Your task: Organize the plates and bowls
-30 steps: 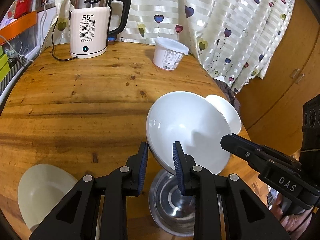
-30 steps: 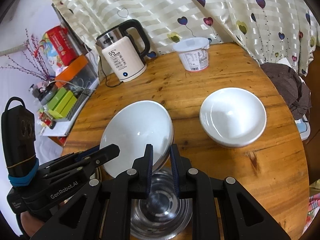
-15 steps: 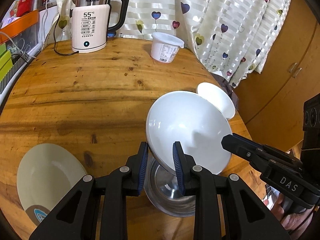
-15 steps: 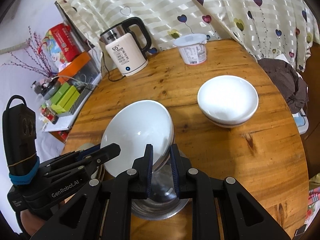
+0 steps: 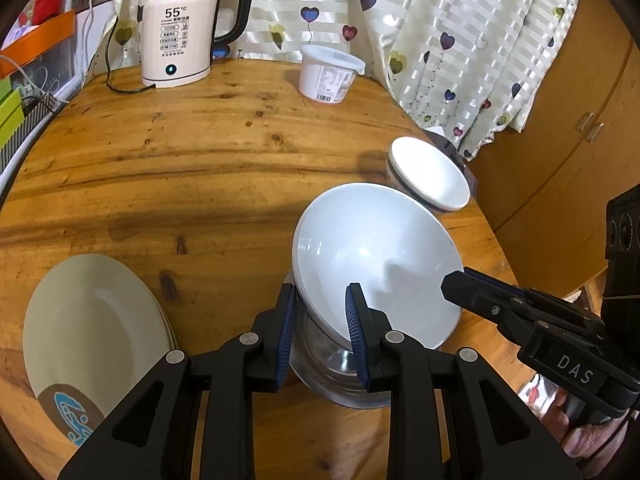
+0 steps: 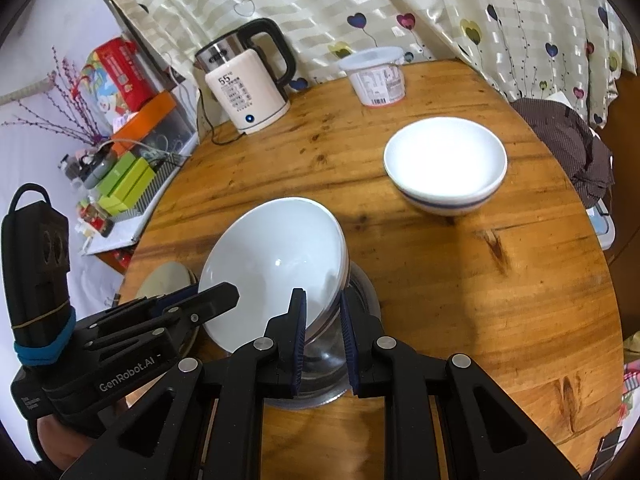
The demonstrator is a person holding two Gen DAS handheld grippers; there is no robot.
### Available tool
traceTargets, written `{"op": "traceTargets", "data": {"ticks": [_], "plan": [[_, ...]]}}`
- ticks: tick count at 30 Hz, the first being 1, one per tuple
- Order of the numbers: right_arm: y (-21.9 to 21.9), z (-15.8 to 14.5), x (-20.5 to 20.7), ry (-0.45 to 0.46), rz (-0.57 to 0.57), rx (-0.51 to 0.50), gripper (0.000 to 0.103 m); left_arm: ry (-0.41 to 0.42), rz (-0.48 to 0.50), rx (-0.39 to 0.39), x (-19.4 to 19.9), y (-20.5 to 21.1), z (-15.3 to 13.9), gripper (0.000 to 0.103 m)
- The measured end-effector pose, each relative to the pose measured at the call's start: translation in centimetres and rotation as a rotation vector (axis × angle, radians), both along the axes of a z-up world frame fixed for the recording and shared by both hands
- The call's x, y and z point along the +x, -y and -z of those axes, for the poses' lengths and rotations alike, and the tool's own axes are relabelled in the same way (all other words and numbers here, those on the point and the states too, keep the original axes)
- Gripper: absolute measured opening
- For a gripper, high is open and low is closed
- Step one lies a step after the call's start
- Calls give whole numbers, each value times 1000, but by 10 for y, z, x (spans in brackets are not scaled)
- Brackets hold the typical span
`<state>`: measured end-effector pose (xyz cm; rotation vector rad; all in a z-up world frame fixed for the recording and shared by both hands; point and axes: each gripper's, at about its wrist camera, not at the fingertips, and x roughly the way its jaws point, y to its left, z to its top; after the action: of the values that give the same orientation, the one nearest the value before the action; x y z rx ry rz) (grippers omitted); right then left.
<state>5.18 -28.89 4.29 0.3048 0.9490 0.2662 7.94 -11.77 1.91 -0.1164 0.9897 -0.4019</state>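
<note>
A large white bowl hangs tilted over a steel bowl that stands on the round wooden table. My left gripper is shut on the white bowl's near-left rim, one pad inside and one outside. My right gripper is shut on the opposite rim of the same white bowl, above the steel bowl. Each gripper shows in the other's view: the right gripper and the left gripper. A smaller white bowl with a blue stripe stands further right.
A cream plate lies at the near left. At the back of the table stand an electric kettle with its cord and a white plastic tub. A curtain hangs behind. A wooden cabinet is to the right.
Both grippers, still holding the white bowl, have drawn back towards the near edge and sunk slightly. The cream plate shows more, and the striped bowl sits further off.
</note>
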Motion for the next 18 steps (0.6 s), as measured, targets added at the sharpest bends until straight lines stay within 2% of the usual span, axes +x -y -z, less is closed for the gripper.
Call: {"op": "traceTargets", "data": {"ticks": [18], "plan": [[-1,14,-4,-39,-8,-12,17,-35,4,21,-6,3,14,26]]}}
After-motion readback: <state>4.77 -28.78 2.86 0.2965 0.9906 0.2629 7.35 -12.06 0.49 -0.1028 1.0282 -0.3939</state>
